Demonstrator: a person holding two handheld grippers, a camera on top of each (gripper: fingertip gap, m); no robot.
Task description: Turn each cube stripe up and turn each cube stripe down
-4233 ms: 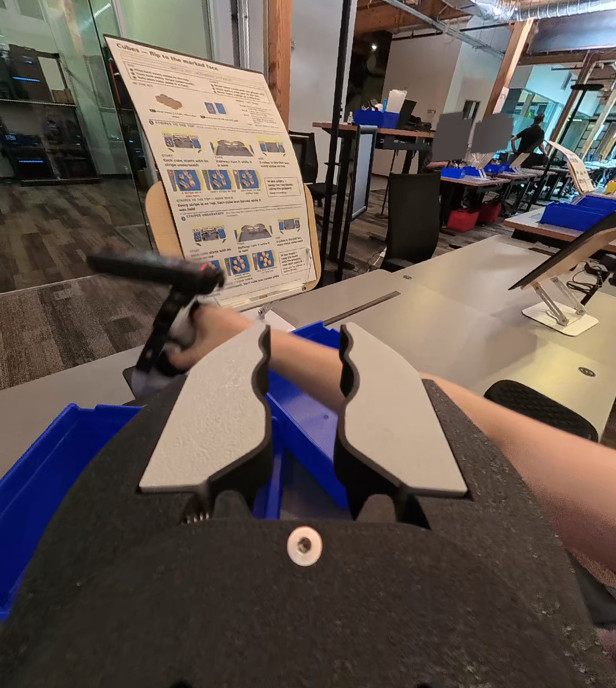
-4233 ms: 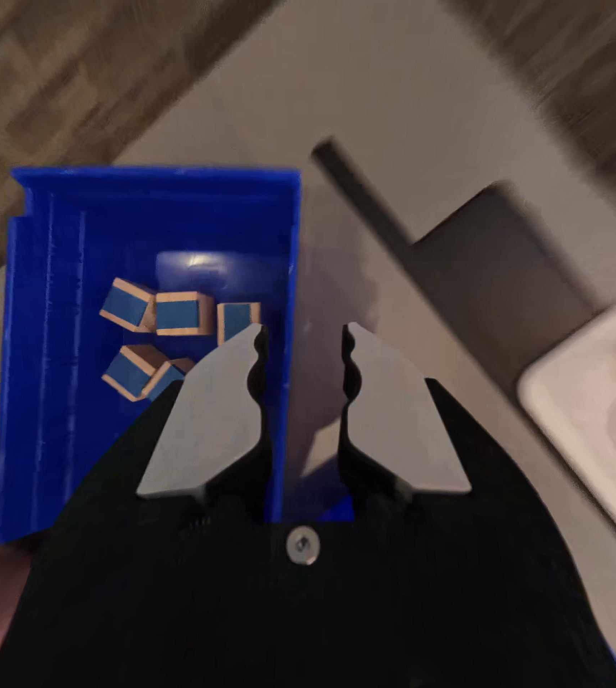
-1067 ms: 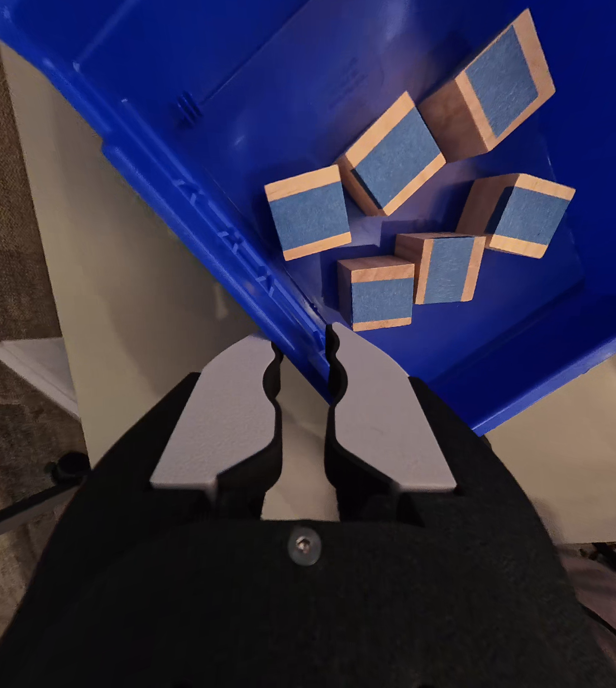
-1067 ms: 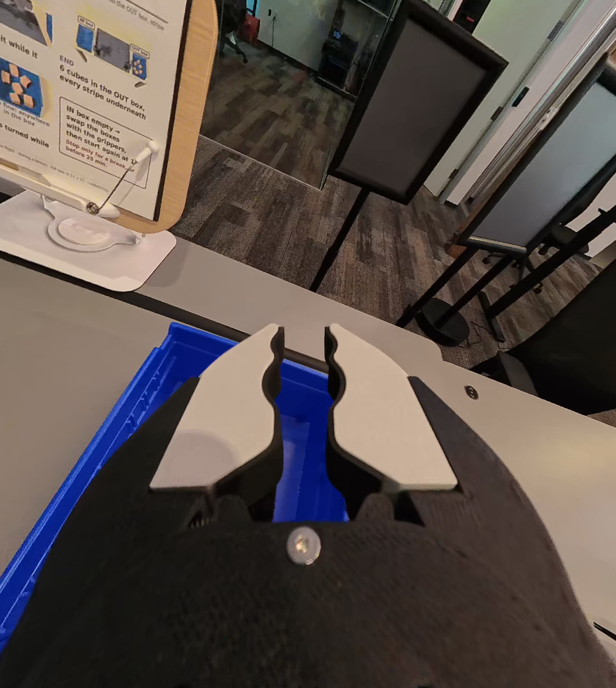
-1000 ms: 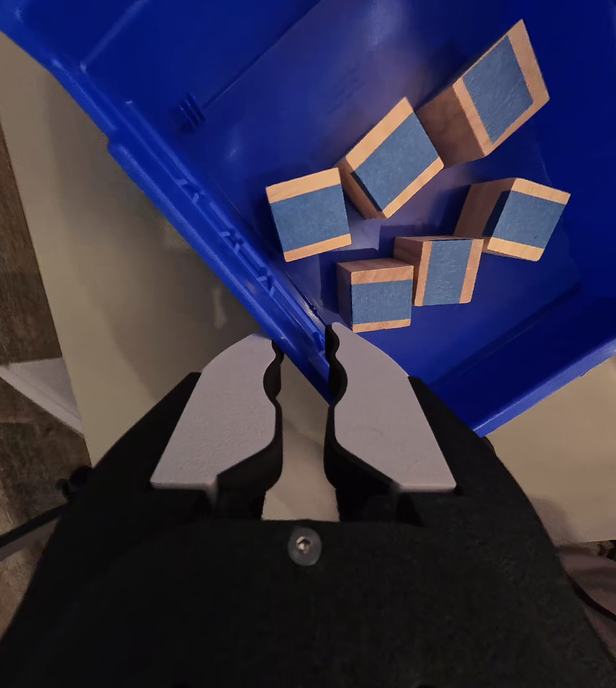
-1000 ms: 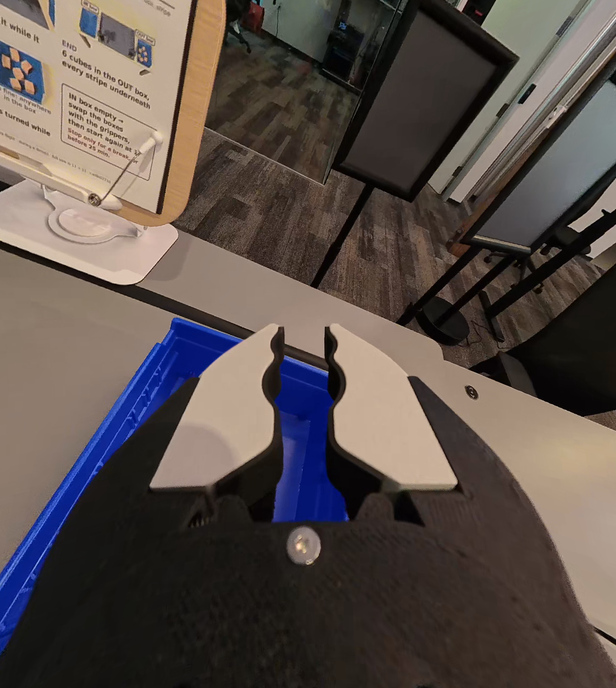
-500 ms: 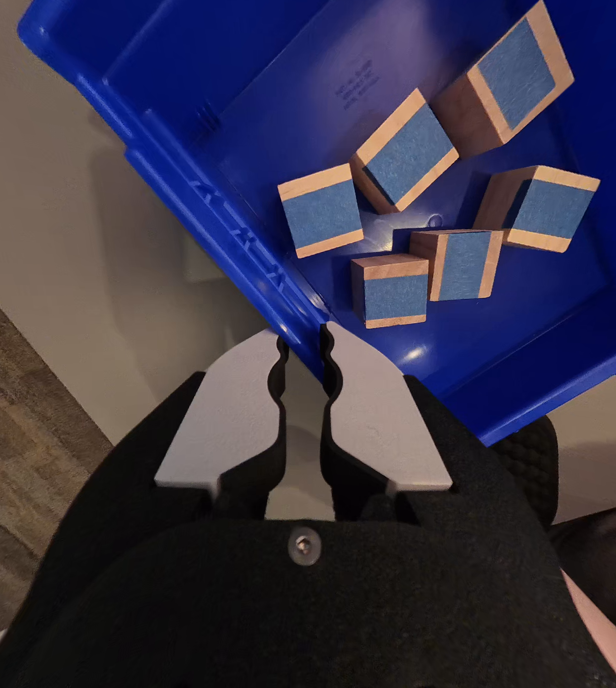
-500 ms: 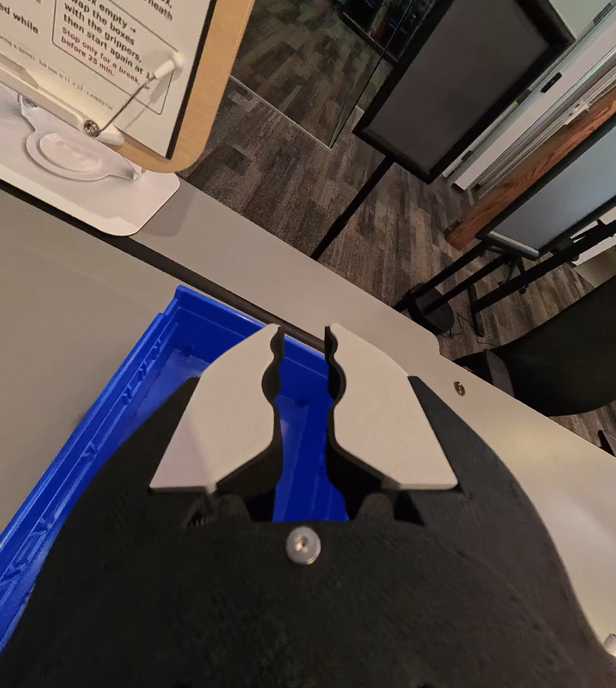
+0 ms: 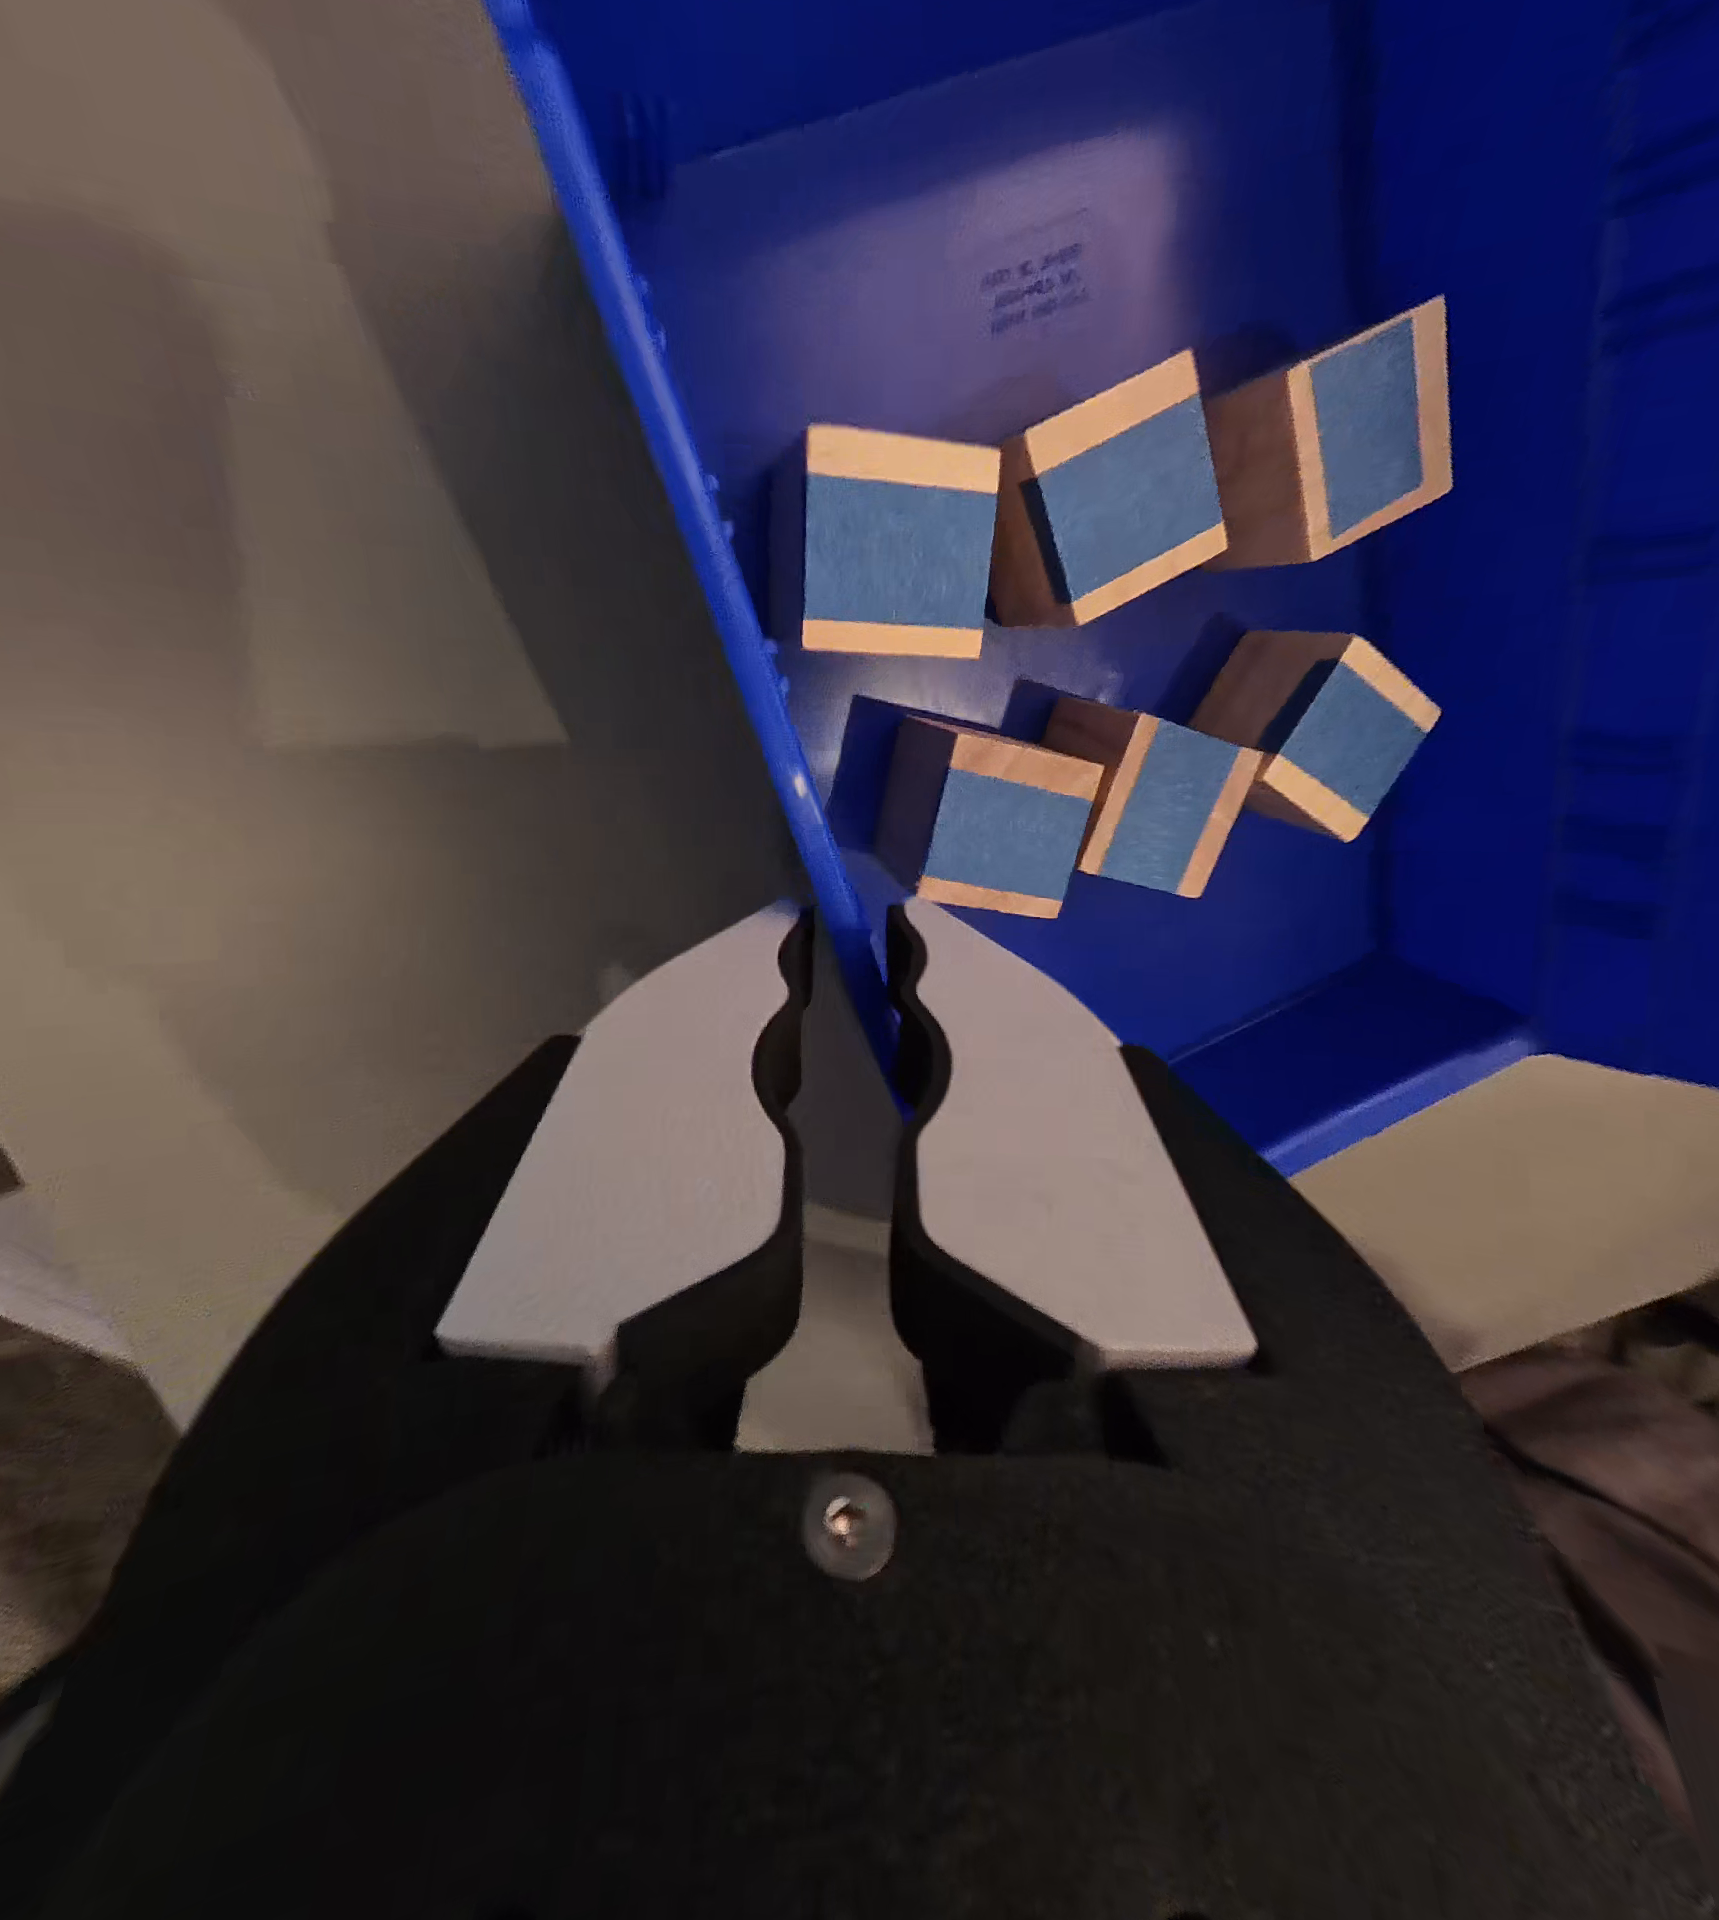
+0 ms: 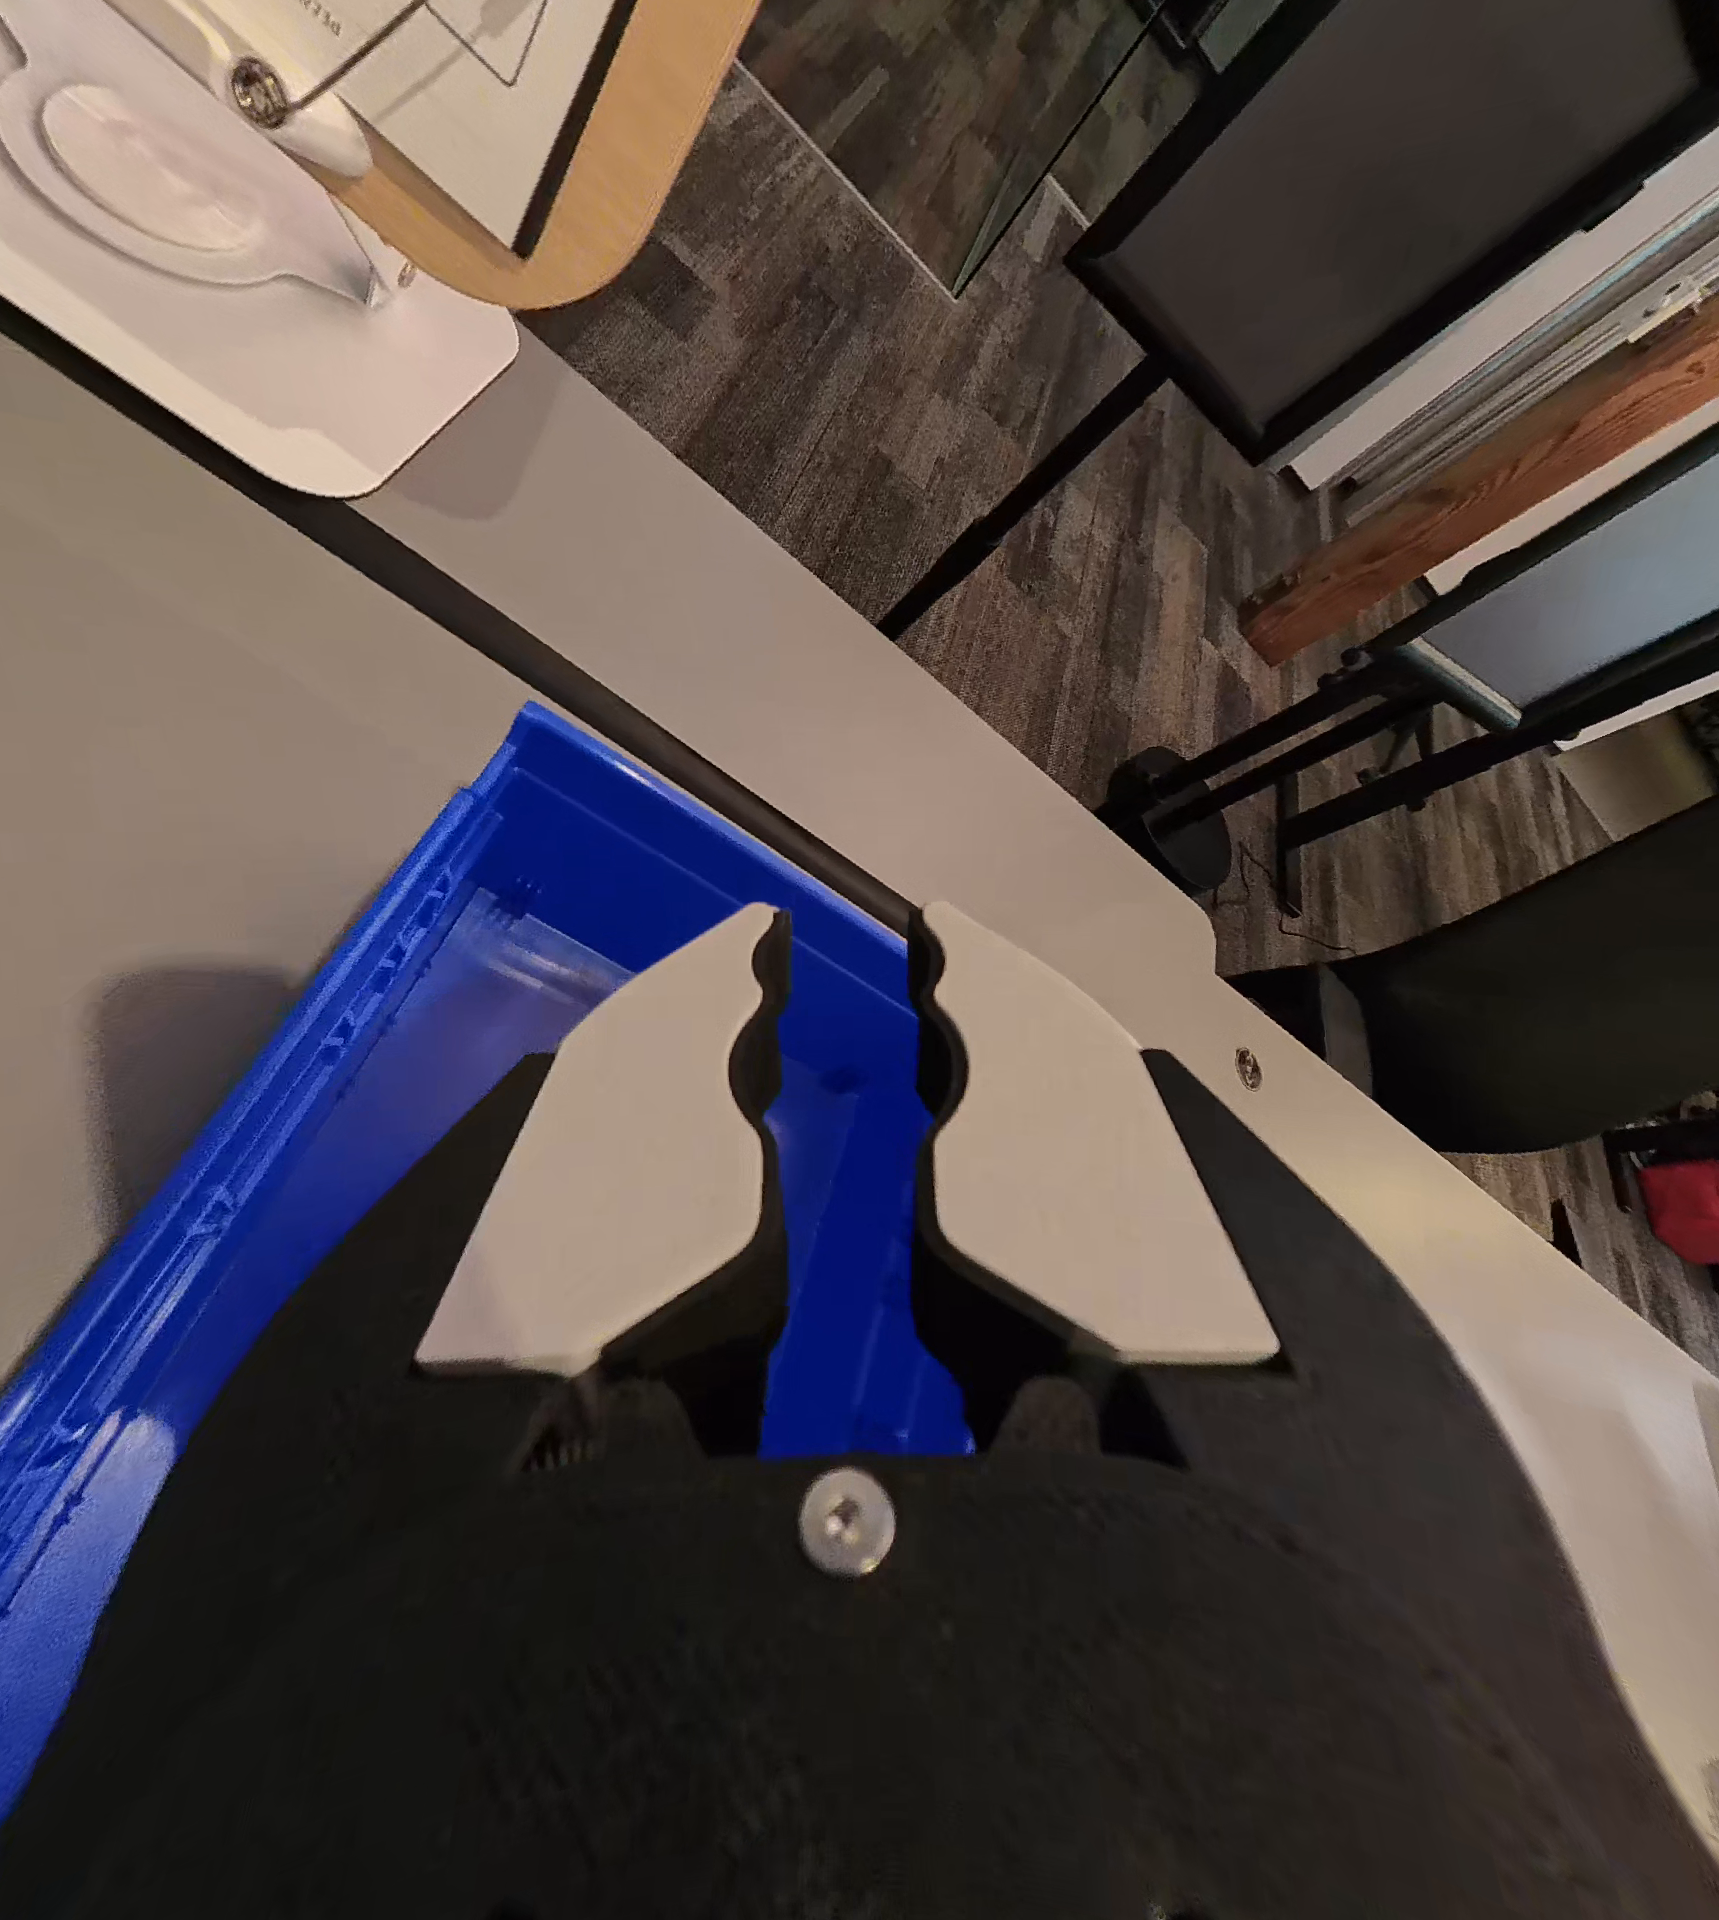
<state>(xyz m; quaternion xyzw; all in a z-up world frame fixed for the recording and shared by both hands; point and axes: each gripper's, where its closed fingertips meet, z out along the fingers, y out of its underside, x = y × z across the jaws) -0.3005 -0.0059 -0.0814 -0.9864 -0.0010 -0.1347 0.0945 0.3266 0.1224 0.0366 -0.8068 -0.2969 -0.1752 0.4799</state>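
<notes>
Left tool (image 9: 847,914): straddling the near wall of the blue bin (image 9: 1457,1081), one finger inside, one outside, a narrow gap between them, nothing gripped
Cubes (image 9: 1125,488): six wooden ones on the bin floor, every blue stripe facing up, clustered in two loose rows of three
Right tool (image 10: 844,920): fingers apart, empty, poised over a second blue bin (image 10: 242,1174)
Surface (image 10: 159,675): grey, carrying that bin and a white stand (image 10: 211,301)

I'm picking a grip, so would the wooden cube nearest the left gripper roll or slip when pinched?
The nearest cube has flat faces and square edges, so it probably won't roll. Its blue stripe looks matte, likely not slippery. It touches a neighbouring cube, so pinching may nudge that one.
</notes>
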